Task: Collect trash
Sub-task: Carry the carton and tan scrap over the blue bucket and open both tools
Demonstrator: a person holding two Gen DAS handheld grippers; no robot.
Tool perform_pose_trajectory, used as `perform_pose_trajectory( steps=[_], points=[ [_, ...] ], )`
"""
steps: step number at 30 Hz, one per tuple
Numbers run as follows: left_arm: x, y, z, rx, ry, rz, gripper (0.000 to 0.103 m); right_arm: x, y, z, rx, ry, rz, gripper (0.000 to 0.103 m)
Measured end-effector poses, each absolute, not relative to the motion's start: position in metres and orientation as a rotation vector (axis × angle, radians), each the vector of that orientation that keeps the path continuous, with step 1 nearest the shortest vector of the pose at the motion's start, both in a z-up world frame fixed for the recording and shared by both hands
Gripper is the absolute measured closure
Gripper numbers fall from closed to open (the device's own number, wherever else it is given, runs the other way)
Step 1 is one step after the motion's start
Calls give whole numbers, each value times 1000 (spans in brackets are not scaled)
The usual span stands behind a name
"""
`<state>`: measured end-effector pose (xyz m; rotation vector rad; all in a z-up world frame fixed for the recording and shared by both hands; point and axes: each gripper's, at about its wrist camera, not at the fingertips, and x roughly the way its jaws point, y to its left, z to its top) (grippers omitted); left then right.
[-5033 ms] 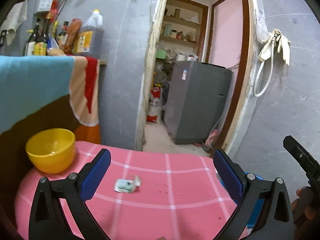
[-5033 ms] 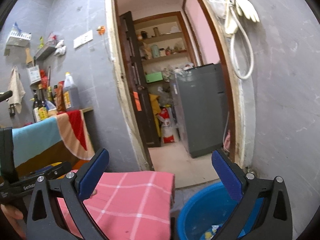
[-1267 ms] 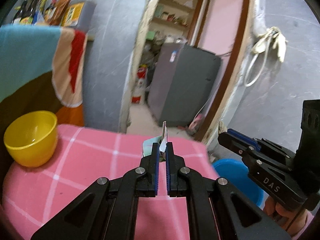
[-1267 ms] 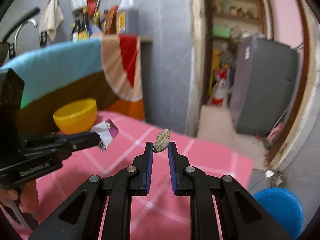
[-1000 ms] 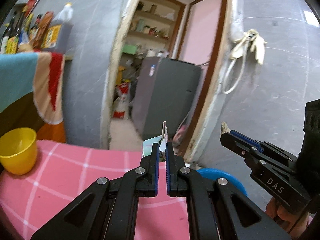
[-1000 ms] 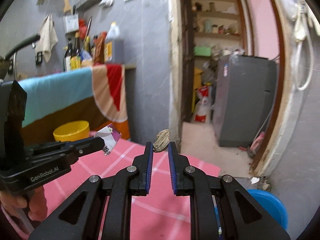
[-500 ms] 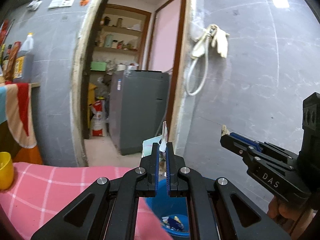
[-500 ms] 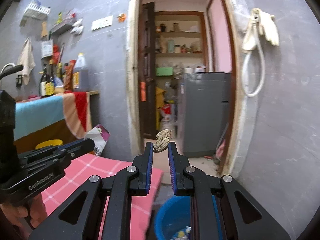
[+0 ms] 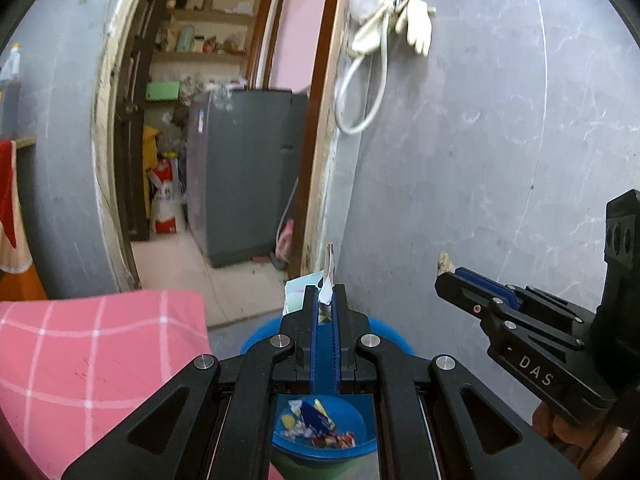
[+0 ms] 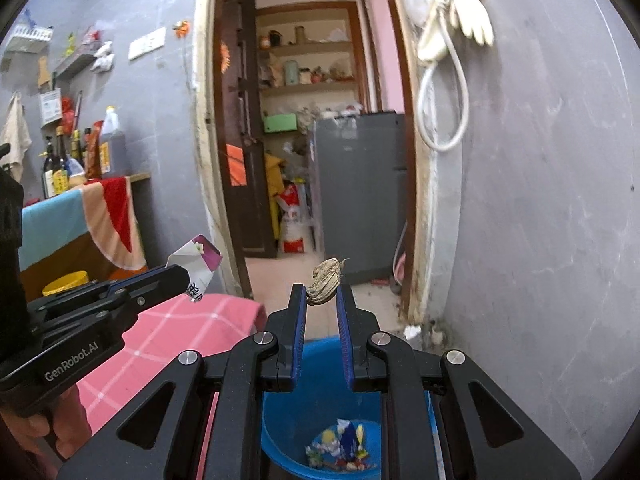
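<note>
Left wrist view: left gripper [image 9: 325,300] clenched on wrapper [image 9: 302,288], right gripper [image 10: 322,298] pinching dry husk [image 10: 326,281]; blue bin [image 10: 288,432] directly below both, positioned for drop.

Grey fridge [image 9: 244,176], pink checked cloth [image 9: 92,356]

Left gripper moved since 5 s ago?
Yes. The left gripper, then over the pink table, has swung right and now sits over the blue bin, shut on a wrapper.
</note>
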<state>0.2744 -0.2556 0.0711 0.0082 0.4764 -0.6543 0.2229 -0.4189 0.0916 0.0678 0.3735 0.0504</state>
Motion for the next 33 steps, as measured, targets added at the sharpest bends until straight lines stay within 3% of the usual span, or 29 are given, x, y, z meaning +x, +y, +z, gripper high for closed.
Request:
perform_pose_trajectory(
  steps=[20, 27, 31, 33],
  points=[
    [329, -294, 0, 52, 826, -648, 98, 250, -460, 23, 183, 589, 16, 89],
    [333, -290, -11, 36, 872, -605, 81, 259, -462, 11, 202, 639, 18, 88],
    [331, -287, -11, 44, 870, -596, 77, 259, -464, 6, 210, 652, 12, 75],
    [330, -285, -10, 37, 869, -591, 73, 259, -466, 5, 213, 657, 10, 75]
  ],
)
